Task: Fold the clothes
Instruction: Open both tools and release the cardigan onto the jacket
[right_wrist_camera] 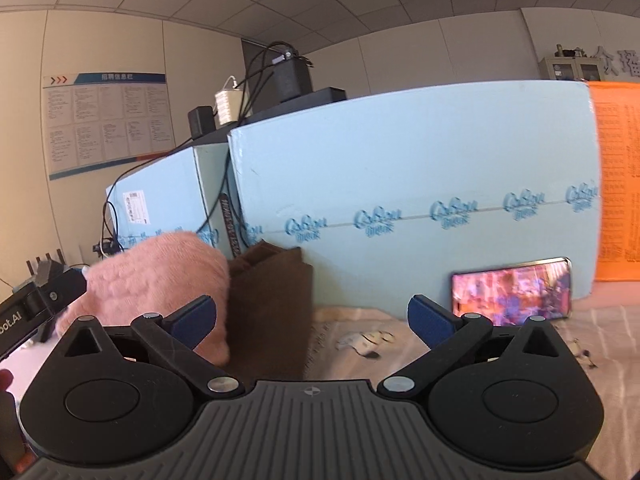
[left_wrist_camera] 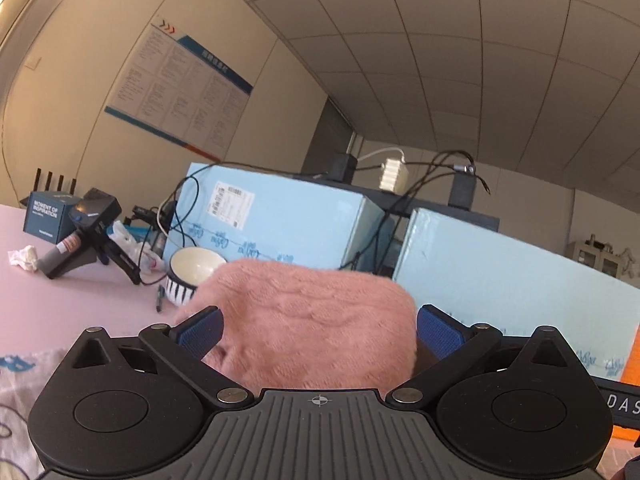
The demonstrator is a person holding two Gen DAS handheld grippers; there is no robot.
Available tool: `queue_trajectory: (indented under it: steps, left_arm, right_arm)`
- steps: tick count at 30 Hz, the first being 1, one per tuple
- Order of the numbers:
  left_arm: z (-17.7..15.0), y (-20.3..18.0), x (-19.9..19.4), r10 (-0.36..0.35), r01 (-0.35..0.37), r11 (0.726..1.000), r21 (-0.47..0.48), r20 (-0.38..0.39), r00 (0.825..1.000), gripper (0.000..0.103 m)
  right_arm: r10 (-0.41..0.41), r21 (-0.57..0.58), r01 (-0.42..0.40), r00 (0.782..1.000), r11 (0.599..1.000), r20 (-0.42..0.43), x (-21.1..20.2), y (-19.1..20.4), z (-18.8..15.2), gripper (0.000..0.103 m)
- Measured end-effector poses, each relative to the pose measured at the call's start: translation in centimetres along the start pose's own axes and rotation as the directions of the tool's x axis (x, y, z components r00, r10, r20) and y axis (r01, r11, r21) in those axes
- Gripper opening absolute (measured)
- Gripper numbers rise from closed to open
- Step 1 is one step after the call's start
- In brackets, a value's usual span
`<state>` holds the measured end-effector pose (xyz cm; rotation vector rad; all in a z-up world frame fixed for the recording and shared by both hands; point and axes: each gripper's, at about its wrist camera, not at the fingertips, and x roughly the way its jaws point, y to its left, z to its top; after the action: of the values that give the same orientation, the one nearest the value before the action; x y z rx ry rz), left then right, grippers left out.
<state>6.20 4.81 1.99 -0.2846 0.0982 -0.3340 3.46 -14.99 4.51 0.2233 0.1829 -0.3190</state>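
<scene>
Blue pads on your left gripper (left_wrist_camera: pixel 318 334) stand spread wide, and the fluffy pink garment (left_wrist_camera: pixel 312 320) fills the gap between them without either pad clearly pressing into it; whether they touch the fabric at the sides cannot be told. Your right gripper (right_wrist_camera: pixel 312 322) is likewise spread, its pads apart and pinching nothing. In the right wrist view the pink garment sits just past the left pad, bunched and raised off the table, with a folded brown cloth (right_wrist_camera: pixel 272 312) directly beside it on the right, the two touching. The brown cloth rests on a pale printed sheet (right_wrist_camera: pixel 360 340) that covers the near part of the pink table (left_wrist_camera: pixel 60 300). Behind both garments, light blue boxes (right_wrist_camera: pixel 400 168) stand along the far edge of the table, and a phone (right_wrist_camera: pixel 512 290) with a lit screen leans against the right one. Beyond the left gripper, toward the far left of the table, you have a white bowl (left_wrist_camera: pixel 194 268) with a dark striped wall just behind the pink garment, a pen (left_wrist_camera: pixel 160 298) beside it, a black handheld device (left_wrist_camera: pixel 92 232), a crumpled tissue (left_wrist_camera: pixel 24 258) and a dark blue box (left_wrist_camera: pixel 48 216).
</scene>
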Motion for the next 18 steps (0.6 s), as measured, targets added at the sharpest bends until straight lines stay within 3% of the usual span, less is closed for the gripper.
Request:
queue_trajectory:
  steps: [7,12,18]
  left_arm:
    - [-2.1,-2.3,-2.0,0.144,-0.147,0.985,0.094,0.041,0.989,0.103]
    - [-3.3,-3.7,-2.5,0.26,-0.277,0.941,0.192,0.109,0.959,0.103]
    - [-4.0,-5.0,-2.4,0.246,-0.274,0.923,0.271,0.134,0.96,0.103]
  right_arm:
    - [0.019,-0.034,-0.018,0.999,0.999,0.031,-1.0,-1.4,-2.6,0.103]
    - [-0.014,-0.116,0.028,0.992,0.993,0.127,-1.4,-1.2,-3.8,0.103]
    - [-0.023,-0.158,0.05,0.985,0.986,0.169,-1.7,-0.9,-4.5,0.103]
